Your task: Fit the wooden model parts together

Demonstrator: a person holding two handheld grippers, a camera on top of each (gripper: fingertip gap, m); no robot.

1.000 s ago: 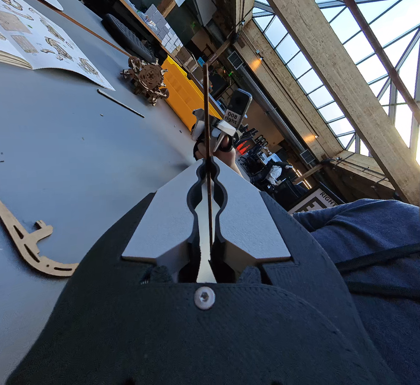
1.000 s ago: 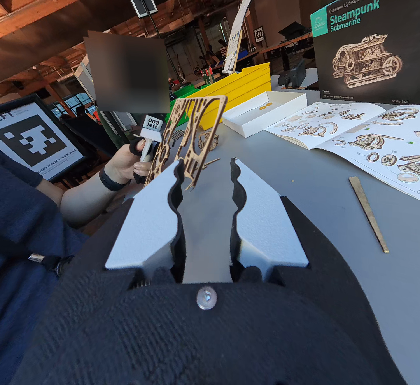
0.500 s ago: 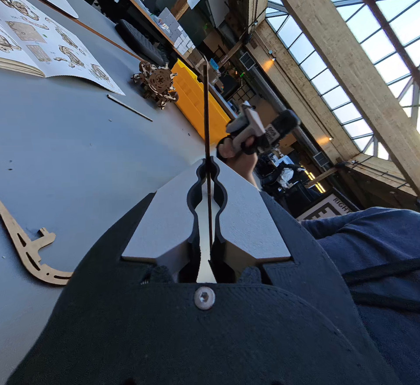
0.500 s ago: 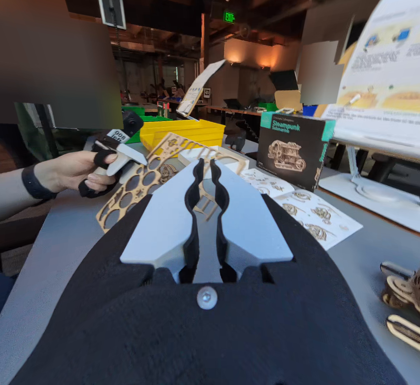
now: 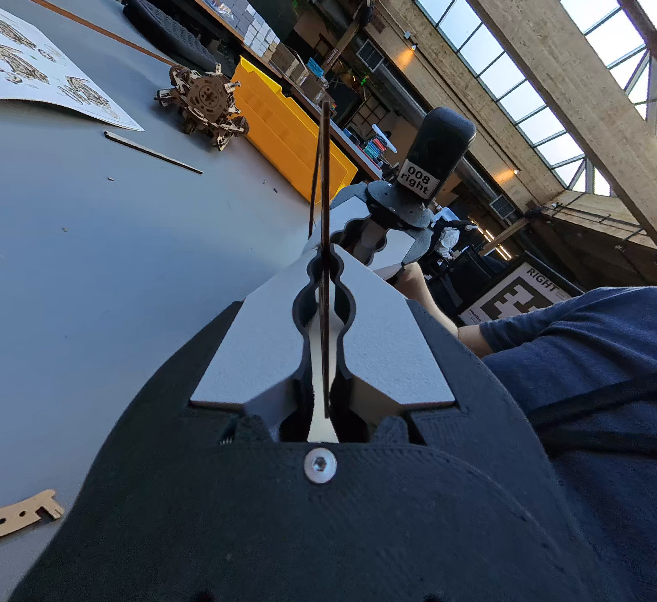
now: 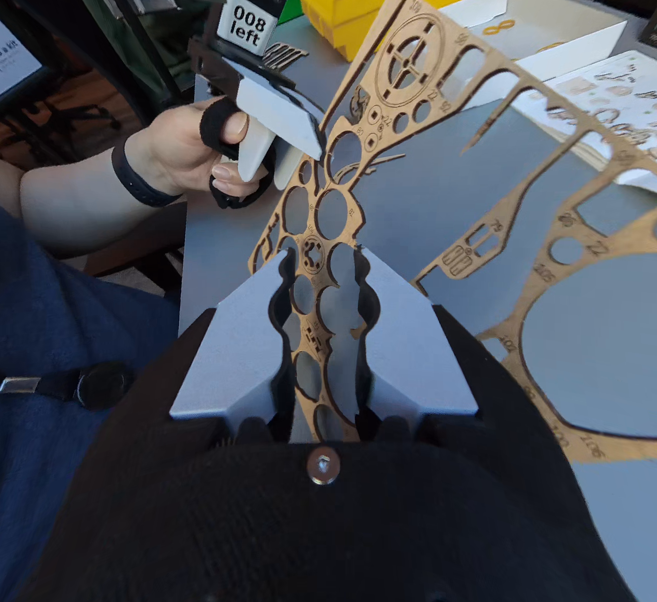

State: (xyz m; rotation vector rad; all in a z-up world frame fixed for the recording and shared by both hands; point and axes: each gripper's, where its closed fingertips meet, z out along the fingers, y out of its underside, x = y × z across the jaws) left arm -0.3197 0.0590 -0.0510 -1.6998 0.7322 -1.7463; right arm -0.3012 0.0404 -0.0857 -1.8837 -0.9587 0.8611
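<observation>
A thin laser-cut wooden sheet (image 6: 359, 130) with many round cut-outs is held upright over the grey table (image 6: 426, 194). My left gripper (image 5: 324, 251) is shut on it, and in its own view the sheet (image 5: 324, 165) shows edge-on. In the right wrist view the left gripper (image 6: 316, 155) pinches the sheet's middle. My right gripper (image 6: 323, 253) is open, with its fingers either side of the sheet's lower strip, where a small gear-shaped part (image 6: 313, 258) sits. The right gripper also shows just behind the sheet in the left wrist view (image 5: 366, 240).
A part-built wooden model (image 5: 202, 105) stands on the table by a yellow bin (image 5: 291, 133). An open booklet (image 5: 35, 69) and a thin wooden strip (image 5: 153, 151) lie near it. A large wooden frame piece (image 6: 533, 403) shows at right, and a white tray (image 6: 533, 27) behind. The gap from one gripper's tips to the other's is roughly 5 cm. My right gripper's tips are some 30 cm from the part-built wooden model (image 5: 202, 105).
My right gripper has swung in from facing across the table to the sheet and has opened around its lower strip. My left gripper keeps its hold on the sheet.
</observation>
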